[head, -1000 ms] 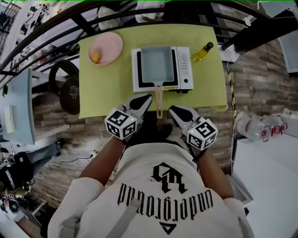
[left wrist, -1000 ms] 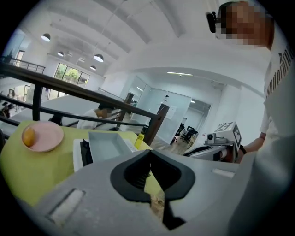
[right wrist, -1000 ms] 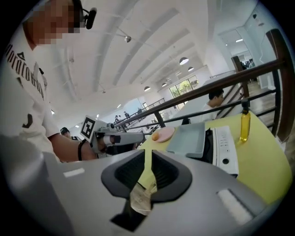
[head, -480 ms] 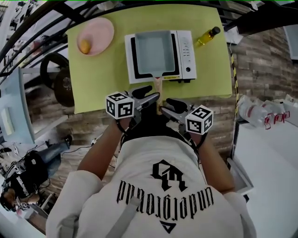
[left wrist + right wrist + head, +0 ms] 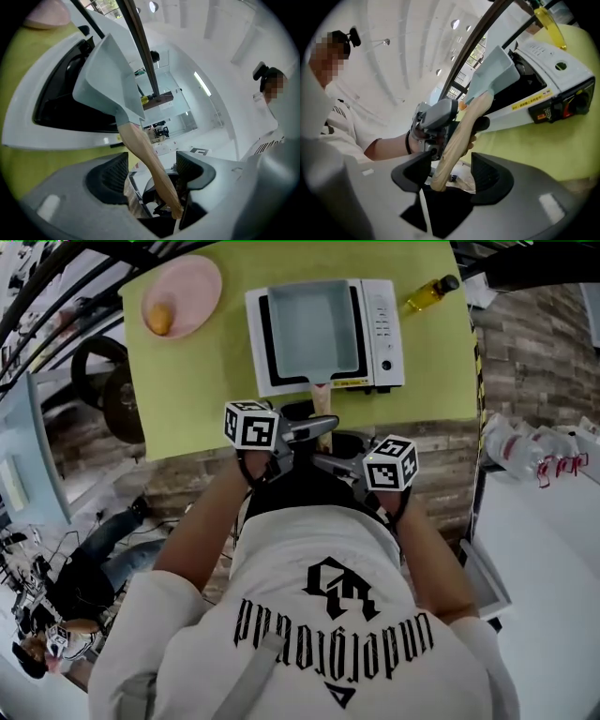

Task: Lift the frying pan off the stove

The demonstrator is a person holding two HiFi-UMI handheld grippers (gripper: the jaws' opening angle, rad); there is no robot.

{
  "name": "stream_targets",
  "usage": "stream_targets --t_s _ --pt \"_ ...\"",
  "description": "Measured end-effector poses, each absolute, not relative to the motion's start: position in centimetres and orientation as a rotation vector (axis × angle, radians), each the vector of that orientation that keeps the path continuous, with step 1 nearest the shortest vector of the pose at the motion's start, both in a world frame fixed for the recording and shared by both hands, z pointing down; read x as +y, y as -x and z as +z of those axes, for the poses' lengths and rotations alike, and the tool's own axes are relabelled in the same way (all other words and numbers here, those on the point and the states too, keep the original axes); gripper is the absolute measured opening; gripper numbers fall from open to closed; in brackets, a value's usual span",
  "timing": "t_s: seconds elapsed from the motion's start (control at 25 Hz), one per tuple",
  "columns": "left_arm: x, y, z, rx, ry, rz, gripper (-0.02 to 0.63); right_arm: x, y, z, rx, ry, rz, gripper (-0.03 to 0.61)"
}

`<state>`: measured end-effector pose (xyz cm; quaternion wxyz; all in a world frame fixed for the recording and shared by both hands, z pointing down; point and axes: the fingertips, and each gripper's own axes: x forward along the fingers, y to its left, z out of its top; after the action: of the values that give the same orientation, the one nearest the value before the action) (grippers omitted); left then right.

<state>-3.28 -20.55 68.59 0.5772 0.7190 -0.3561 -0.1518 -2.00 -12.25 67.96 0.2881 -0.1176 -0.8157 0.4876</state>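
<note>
The light-blue rectangular frying pan sits flat on the portable stove at upper centre of the head view, not yet lifted. Its wooden handle lies between the jaws of both the left gripper and the right gripper. Both sets of jaws are opening and clamp nothing. Gripping and lifting remain.

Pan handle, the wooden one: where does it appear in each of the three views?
Head view: the wooden handle is at centre, just below the white stove.
Left gripper view: lower centre, between the opening jaws of the left gripper, not clamped.
Right gripper view: centre, slanting between the opening jaws of the right gripper.
Shared landmark: the white stove, at left and at upper right there.
</note>
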Motion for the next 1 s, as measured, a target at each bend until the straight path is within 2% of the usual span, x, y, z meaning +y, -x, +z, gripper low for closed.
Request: stream_targets --t_s 0.32,0.44,0.6,1.0 --pt "-21.3 2.8 68.7 -0.747 -1.68 -0.409 0.316 -11.9 3.4 68.1 -2.161 0.383 1.374 0.206" --pt "-21.4 2.5 68.8 -0.723 -1.688 -0.402 0.276 -12.1 3.9 68.1 -2.148 0.401 1.412 0.18" --pt "-21.3 2.1 68.8 -0.702 -1.705 -0.391 0.19 -12.0 4.2 68.1 -2.13 0.438 1.425 0.155" --pt "-21.0 1.9 68.2 -0.696 -1.727 -0.411 0.184 -11.7 4.1 67.5 -2.162 0.451 1.432 0.153"
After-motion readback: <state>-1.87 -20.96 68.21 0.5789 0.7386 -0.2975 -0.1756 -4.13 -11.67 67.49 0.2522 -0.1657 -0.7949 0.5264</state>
